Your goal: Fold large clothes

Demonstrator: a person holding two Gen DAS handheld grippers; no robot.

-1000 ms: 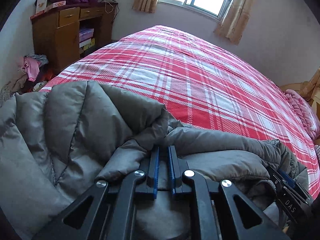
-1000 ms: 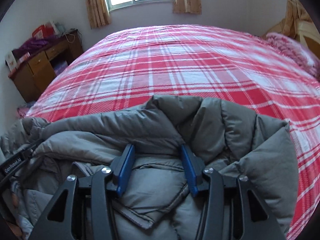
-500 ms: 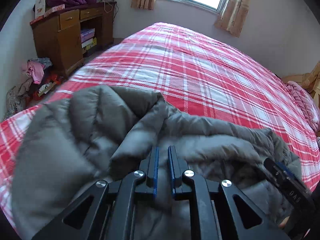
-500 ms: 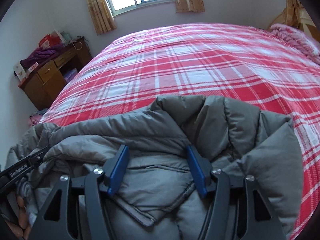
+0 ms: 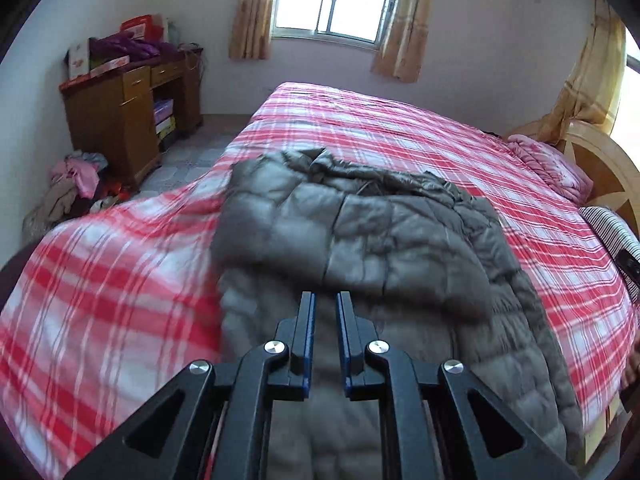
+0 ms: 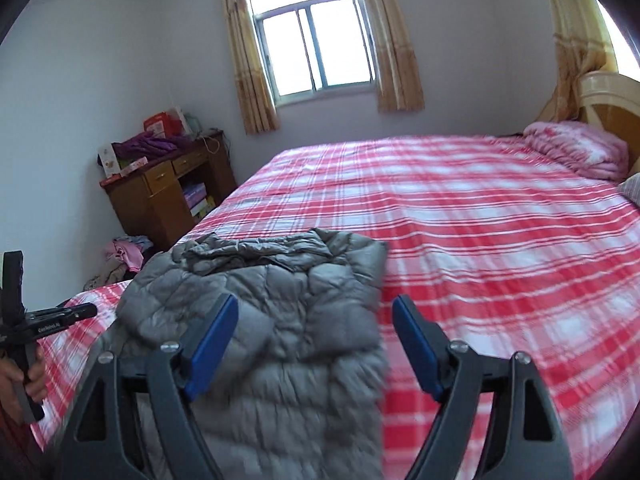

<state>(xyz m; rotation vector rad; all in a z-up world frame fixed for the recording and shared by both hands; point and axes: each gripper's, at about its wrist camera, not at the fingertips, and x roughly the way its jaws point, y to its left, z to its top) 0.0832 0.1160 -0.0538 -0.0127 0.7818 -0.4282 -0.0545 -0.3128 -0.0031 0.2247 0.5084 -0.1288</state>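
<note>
A grey puffer jacket lies folded over itself on the red plaid bed, near its front corner. In the left wrist view my left gripper hovers above the jacket's near part. Its fingers are shut with only a thin slit between them and no fabric in it. In the right wrist view the jacket lies below and ahead of my right gripper. That gripper's jaws are opening wide, with nothing pressed between the blue pads. A hand holds the left gripper at the left edge.
A wooden desk piled with boxes and purple cloth stands by the far left wall. Loose clothes lie on the floor beside it. A pink blanket, a striped pillow and the headboard are at the right.
Both grippers have pulled back and up off the jacket, which now lies on the bed. The right jaws have spread and let the fabric go. The left fingers no longer pinch any fabric.
</note>
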